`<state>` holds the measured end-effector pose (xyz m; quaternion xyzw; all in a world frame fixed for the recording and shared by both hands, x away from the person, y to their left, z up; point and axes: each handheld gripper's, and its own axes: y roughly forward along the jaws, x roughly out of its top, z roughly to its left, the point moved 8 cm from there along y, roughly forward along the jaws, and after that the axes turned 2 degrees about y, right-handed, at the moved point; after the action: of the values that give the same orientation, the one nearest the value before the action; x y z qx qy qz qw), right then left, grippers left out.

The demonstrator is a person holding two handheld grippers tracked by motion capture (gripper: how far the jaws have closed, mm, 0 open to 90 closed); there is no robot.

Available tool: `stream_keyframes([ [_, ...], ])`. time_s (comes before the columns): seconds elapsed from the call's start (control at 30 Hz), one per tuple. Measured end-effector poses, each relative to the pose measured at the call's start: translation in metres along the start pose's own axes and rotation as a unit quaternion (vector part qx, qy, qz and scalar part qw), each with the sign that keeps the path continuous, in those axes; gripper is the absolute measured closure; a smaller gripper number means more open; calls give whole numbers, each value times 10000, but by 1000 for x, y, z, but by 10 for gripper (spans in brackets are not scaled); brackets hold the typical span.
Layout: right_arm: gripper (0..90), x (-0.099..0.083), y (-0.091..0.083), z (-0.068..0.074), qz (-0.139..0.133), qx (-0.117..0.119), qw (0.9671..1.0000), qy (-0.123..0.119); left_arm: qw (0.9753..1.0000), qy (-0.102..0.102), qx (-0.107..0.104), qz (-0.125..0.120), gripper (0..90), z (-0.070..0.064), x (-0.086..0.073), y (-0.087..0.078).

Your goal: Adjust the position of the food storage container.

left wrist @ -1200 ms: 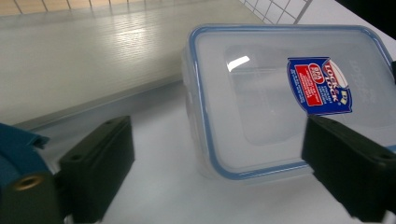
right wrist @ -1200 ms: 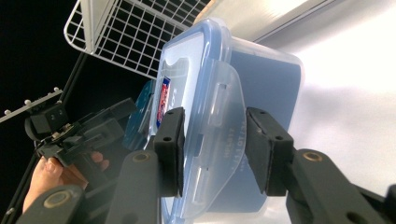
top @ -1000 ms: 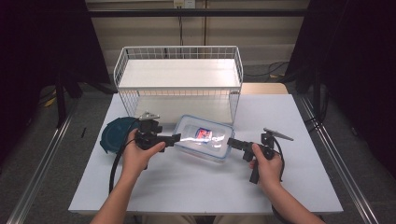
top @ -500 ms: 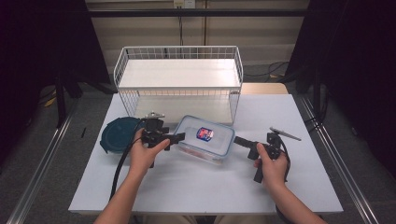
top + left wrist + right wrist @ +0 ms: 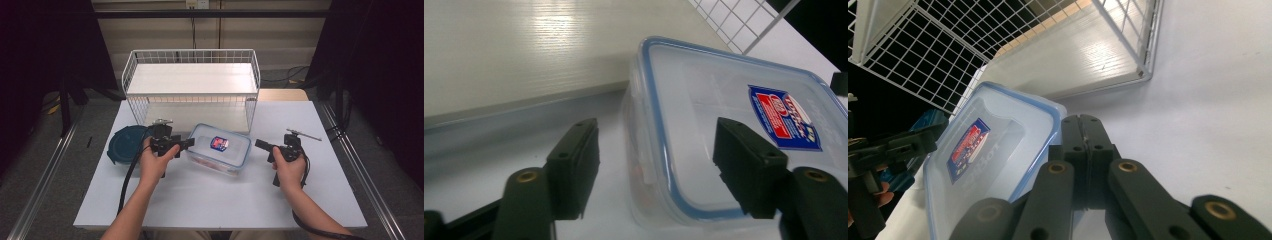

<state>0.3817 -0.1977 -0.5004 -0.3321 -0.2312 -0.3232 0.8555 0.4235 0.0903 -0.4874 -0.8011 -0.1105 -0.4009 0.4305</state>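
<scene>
A clear plastic container [image 5: 220, 148] with a blue-rimmed lid and a red and blue label lies on the white table [image 5: 210, 200], in front of the wire basket. My left gripper [image 5: 188, 143] is at its left end. In the left gripper view that gripper [image 5: 659, 165] is open, one jaw beside the container [image 5: 724, 115] and the other over its lid. My right gripper [image 5: 260, 145] is off the right end, a small gap away. In the right gripper view its jaws [image 5: 1087, 135] are pressed together on nothing, close to the container's corner [image 5: 998, 145].
A white wire basket [image 5: 192, 80] with a pale board floor stands behind the container. A dark teal round lid [image 5: 125, 144] lies on the table at the left, beside the left hand. Bare table stretches toward the front edge and the right side.
My right gripper has drawn back a little to the right, away from the container's end. The left gripper and the container have hardly moved.
</scene>
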Motion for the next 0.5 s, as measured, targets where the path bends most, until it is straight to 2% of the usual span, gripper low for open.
stream_keyframes([
  [0.13,900,-2,8,1,6,-52,10000,-62,9998,-111,-49,-141,507,0,3,1],
  [0.2,900,-1,11,0,24,-82,9999,-97,9992,-237,-281,-128,583,-3,2,2],
  [0.23,900,0,11,-1,29,-45,10000,-32,9992,-249,-293,-128,602,-5,2,3],
  [0.33,900,1,13,-1,31,-9,10000,-36,9997,-171,-131,-109,648,-5,2,-1],
  [0.4,900,2,13,0,10,25,10000,-24,9995,-262,-140,-90,728,-5,0,-5],
  [0.5,900,2,13,0,52,27,10000,-33,9993,-331,-62,-162,724,-7,-1,-6],
])
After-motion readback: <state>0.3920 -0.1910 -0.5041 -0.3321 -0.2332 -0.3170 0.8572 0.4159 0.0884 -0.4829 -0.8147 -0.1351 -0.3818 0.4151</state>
